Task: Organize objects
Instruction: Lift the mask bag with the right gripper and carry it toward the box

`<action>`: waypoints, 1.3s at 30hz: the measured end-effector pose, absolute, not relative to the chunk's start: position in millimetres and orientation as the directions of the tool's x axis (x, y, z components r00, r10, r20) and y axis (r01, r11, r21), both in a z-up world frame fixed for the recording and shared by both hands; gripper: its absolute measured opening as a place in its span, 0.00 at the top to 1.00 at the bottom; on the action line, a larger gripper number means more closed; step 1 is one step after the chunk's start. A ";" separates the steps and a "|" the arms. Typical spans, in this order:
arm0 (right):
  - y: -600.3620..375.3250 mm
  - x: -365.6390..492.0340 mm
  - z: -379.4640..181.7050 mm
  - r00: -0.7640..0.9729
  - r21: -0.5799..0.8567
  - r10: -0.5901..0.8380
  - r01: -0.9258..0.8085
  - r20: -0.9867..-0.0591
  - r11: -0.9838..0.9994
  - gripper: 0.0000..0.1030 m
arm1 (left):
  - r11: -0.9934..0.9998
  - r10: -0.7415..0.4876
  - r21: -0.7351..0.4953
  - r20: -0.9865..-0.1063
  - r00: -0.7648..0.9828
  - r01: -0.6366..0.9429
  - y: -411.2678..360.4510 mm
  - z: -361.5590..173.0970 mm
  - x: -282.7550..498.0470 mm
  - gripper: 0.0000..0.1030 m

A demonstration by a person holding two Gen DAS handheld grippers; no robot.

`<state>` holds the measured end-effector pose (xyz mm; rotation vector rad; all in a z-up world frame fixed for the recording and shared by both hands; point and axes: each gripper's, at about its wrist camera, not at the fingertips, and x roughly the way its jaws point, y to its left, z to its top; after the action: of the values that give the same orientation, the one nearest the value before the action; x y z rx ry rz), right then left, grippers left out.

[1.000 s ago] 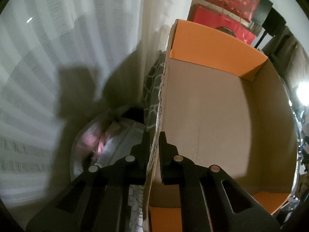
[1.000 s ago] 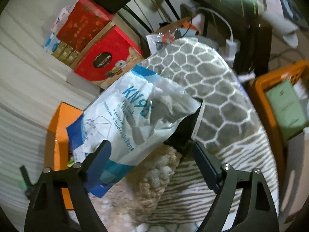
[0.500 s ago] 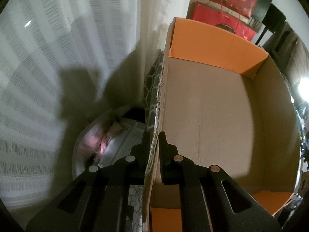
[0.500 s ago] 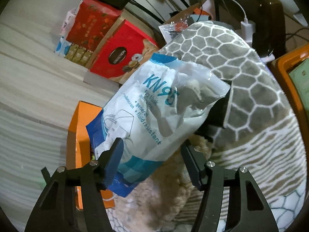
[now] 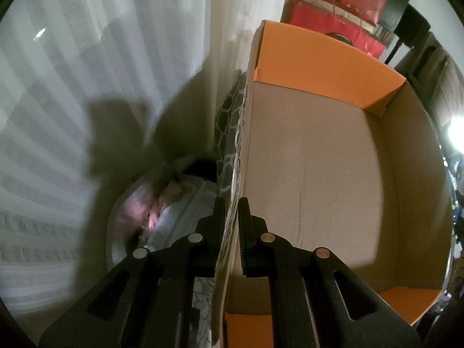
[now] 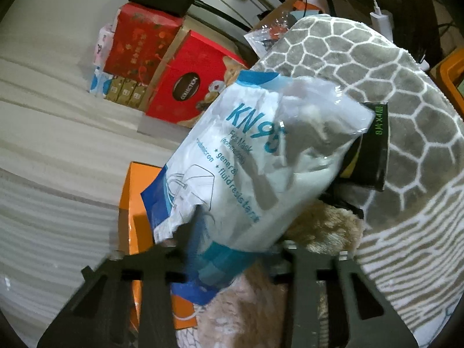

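My left gripper [image 5: 231, 211] is shut on the left wall of an open cardboard box [image 5: 313, 156] with orange flaps; the box inside shows bare. My right gripper [image 6: 232, 232] has closed around a white and blue KN95 face mask bag [image 6: 255, 156], which fills the space between its fingers. The orange box [image 6: 130, 203] also shows behind the bag in the right wrist view. A black packet [image 6: 368, 156] lies under the bag's far end.
A white curtain [image 5: 101, 87] hangs left of the box. A grey blanket with white honeycomb lines [image 6: 406, 116] covers the surface. Red gift boxes [image 6: 188, 84] stand against the far wall. A beige fluffy cloth [image 6: 319, 226] lies under the bag.
My right gripper's fingers have closed in from wide open onto the mask bag, and the view has moved closer to it. The left gripper keeps its hold on the box wall.
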<state>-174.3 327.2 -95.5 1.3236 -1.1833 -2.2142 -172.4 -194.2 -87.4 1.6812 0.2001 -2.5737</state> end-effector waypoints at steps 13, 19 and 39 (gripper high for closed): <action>310.6 -167.8 -17.7 -0.593 0.734 -0.612 0.052 -0.524 -0.678 0.97 | -0.987 0.056 -0.110 -0.919 -0.391 0.117 -198.3 -88.4 -174.2 0.94; 285.6 -174.1 11.1 -0.560 0.702 -0.628 0.111 -0.541 -0.704 0.97 | -0.989 0.048 -0.098 -0.921 -0.386 0.110 -196.1 -87.1 -174.7 0.94; 157.2 -177.9 91.9 -0.467 0.588 -0.691 0.369 -0.552 -0.720 0.98 | -0.988 0.044 -0.096 -0.922 -0.384 0.118 -194.3 -88.5 -174.3 0.94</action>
<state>-177.9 157.2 91.9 1.0700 -0.5200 -2.1923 -174.3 -194.3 -88.5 1.7179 0.2256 -2.5672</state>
